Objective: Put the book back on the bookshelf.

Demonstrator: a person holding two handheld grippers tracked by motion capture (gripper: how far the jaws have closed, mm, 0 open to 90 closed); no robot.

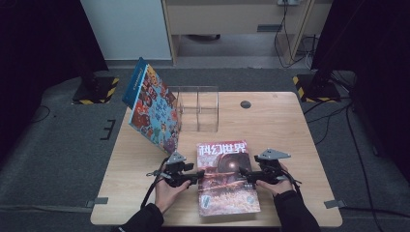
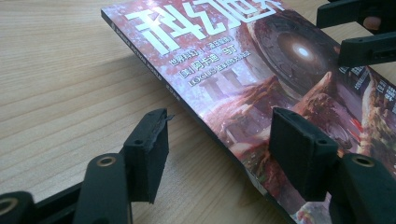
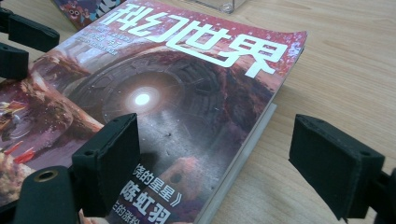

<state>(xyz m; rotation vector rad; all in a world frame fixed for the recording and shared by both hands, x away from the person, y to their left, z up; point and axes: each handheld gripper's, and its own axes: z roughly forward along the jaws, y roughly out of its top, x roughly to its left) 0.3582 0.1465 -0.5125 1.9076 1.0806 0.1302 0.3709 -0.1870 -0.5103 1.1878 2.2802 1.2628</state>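
A red magazine (image 1: 225,179) with large white characters lies on the wooden table (image 1: 280,125), near its front edge. My left gripper (image 1: 197,175) is at the magazine's left edge and stands open. In the left gripper view its jaws (image 2: 224,156) straddle the spine of the magazine (image 2: 243,70), one pad on the bare wood side, the other over the cover. At the right edge my right gripper (image 1: 244,173) is open too. Its jaws (image 3: 222,163) straddle that side of the magazine (image 3: 163,93), where the page block shows. Neither gripper holds anything.
A blue picture book (image 1: 151,107) leans tilted against a clear acrylic rack (image 1: 199,108) at the table's back left. A small round dark disc (image 1: 245,104) sits near the back edge. Each gripper view shows the other gripper across the cover (image 2: 359,32) (image 3: 18,42).
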